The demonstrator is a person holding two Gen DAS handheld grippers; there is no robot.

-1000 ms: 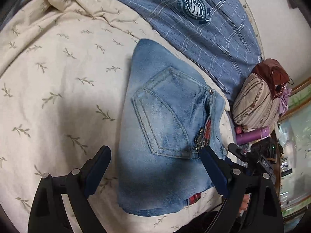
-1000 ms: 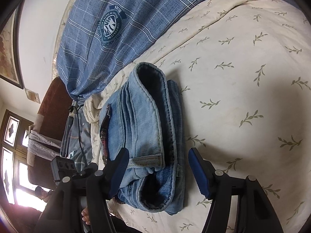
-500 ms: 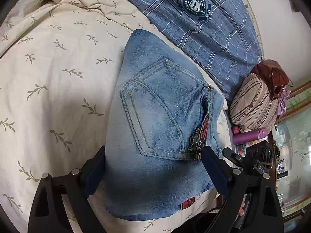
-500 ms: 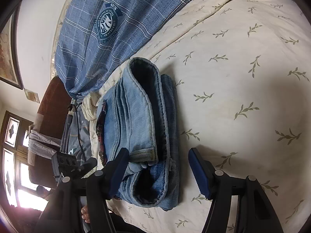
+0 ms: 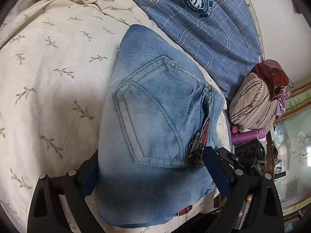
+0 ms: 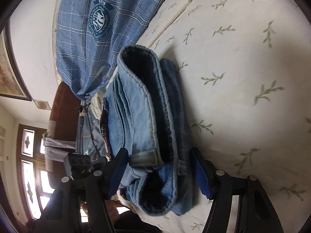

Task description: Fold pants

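Cream bedding [image 5: 48, 81] printed with small olive sprigs covered the bed; a blue checked pillow [image 5: 210, 25] with a round crest lay along its far side, beside a pale wall; past the edge of the bed sat a striped cushion [image 5: 252, 103] with a dark red bag [image 5: 270, 73] on top, and a purple bottle [image 5: 250, 135] lay below them.

The jeans [image 5: 155, 120] lay folded into a thick, compact bundle near the bed's edge, close to the pillow; they were light, faded blue denim; the top face showed a back pocket [image 5: 153, 114] outlined in double tan stitching, with a metal zip pull and a strip of red patterned lining at one side; from the right wrist view the jeans [image 6: 143, 120] showed their stacked layers end on, several folded edges with pale seams, a darker inner side, and a hem with a worn, yellowish tinge.

The left gripper [image 5: 149, 172] was spread wide, its blue-padded fingers either side of the bundle's near end; one finger was partly hidden by the denim, so whether the pads touched the cloth could not be told; the right gripper [image 6: 159, 172] was likewise spread wide around the layered end, a blue pad on each flank, just beside the fabric.
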